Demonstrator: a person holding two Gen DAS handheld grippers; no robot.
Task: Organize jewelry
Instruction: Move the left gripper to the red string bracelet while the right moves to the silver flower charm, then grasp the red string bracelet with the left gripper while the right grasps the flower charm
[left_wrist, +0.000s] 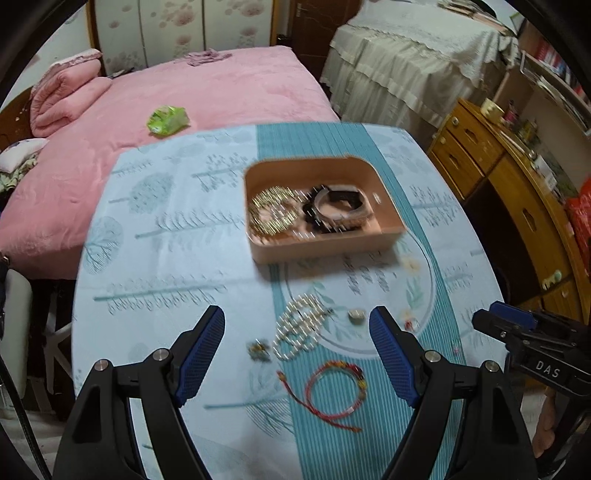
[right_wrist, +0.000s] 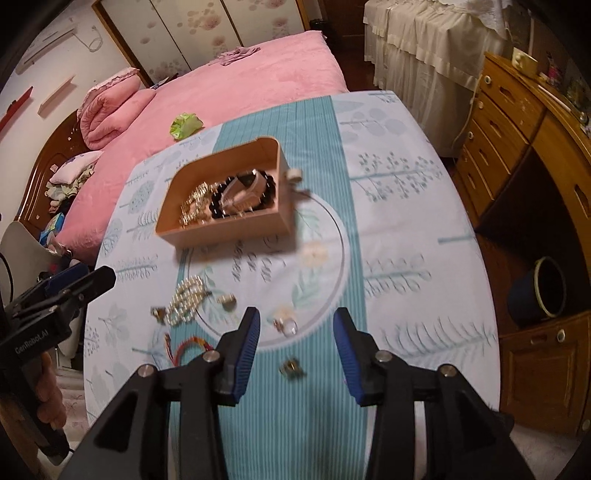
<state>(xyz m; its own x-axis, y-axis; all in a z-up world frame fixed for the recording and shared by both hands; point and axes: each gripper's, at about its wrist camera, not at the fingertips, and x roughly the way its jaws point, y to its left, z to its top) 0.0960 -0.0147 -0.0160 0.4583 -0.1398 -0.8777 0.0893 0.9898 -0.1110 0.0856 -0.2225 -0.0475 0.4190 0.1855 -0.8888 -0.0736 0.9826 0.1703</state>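
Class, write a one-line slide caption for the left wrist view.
Open left gripper above pearl bracelet and red cord bracelet; beige box already holds jewelry.

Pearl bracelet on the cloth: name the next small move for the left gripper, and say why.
Probably lower the left gripper onto the pearl bracelet. Its jaws stand open and empty with the bracelet lying between them on the tablecloth, while the box already holds other pieces.

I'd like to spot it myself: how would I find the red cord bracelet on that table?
Start at the peach box on the blue tablecloth, then come towards the near edge, past the pearl strand. The red bracelet lies flat on the striped teal band. It is the only thin red cord loop there, with loose ends trailing; its neighbours are pale beads and small metal pieces.
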